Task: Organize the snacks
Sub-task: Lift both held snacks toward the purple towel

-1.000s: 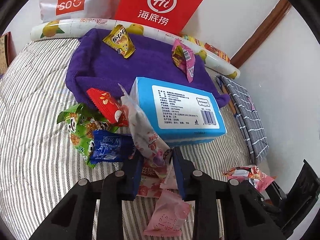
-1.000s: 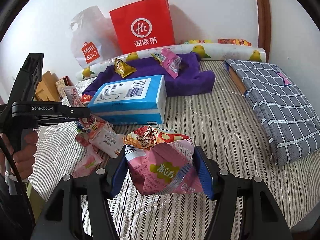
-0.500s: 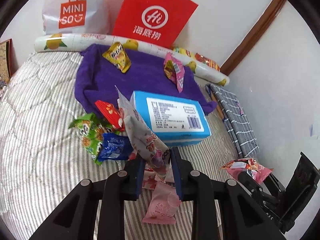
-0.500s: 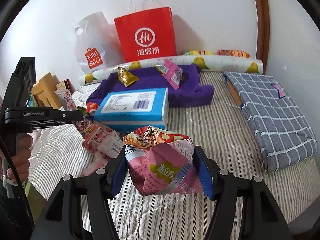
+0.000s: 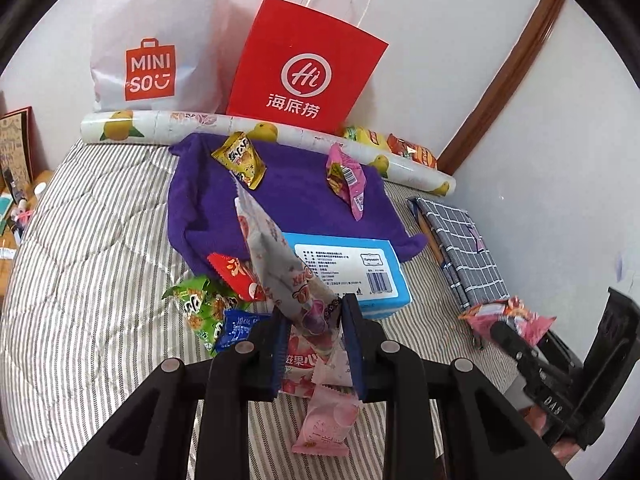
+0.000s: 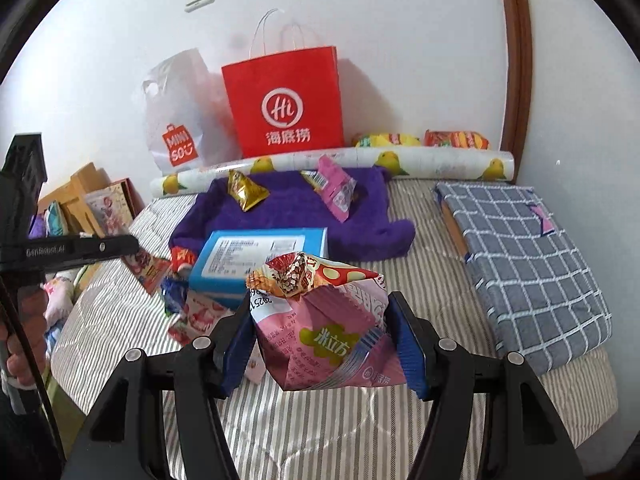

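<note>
Left wrist view: a pale snack packet (image 5: 280, 264) is pinched by the left gripper (image 5: 316, 344) and has been raised clear of the striped bed (image 5: 88, 240) since a second ago. A pink snack bag (image 6: 324, 332) is kept clamped by the right gripper (image 6: 324, 340), so both seem ready for carrying to the purple towel (image 5: 296, 196).

Black claw (image 5: 314, 344), blue pads (image 6: 408, 344)

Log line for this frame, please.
left tongs: shut on pale snack packet | right tongs: shut on pink snack bag | both above striped bed
</note>
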The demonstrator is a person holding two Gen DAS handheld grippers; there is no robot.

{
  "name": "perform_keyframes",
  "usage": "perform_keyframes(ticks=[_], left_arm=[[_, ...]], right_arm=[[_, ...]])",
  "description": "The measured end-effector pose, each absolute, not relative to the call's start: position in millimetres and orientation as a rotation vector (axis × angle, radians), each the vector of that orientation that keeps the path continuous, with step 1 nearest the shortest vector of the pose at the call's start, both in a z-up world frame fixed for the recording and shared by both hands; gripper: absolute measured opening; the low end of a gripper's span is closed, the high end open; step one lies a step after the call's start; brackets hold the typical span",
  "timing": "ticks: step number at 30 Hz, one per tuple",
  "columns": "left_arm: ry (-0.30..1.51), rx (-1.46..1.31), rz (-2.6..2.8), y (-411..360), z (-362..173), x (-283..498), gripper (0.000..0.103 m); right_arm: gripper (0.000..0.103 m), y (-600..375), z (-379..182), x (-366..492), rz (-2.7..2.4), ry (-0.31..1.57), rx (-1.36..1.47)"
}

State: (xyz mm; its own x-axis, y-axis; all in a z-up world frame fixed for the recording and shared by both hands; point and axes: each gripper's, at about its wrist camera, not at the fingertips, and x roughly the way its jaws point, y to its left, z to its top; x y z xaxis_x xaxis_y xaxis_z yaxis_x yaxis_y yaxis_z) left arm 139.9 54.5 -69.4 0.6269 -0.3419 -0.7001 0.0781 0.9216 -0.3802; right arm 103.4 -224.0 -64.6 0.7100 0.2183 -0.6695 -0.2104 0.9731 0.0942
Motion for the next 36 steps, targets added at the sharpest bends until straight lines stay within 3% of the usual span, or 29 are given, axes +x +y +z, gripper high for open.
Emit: perform_keyframes(ticks=[21, 36], left_arm=[[0.823, -0.303, -0.215, 72.8, -43.5, 161.5, 0.024], [0.853, -0.324, -0.238, 66.7, -50.8, 218.5, 0.024]], right_arm=[[0.062, -221.7, -32.4, 152.2, 0.208, 0.721, 0.029], [0.062, -214.5, -34.7, 200.9, 0.223, 0.730, 0.019]])
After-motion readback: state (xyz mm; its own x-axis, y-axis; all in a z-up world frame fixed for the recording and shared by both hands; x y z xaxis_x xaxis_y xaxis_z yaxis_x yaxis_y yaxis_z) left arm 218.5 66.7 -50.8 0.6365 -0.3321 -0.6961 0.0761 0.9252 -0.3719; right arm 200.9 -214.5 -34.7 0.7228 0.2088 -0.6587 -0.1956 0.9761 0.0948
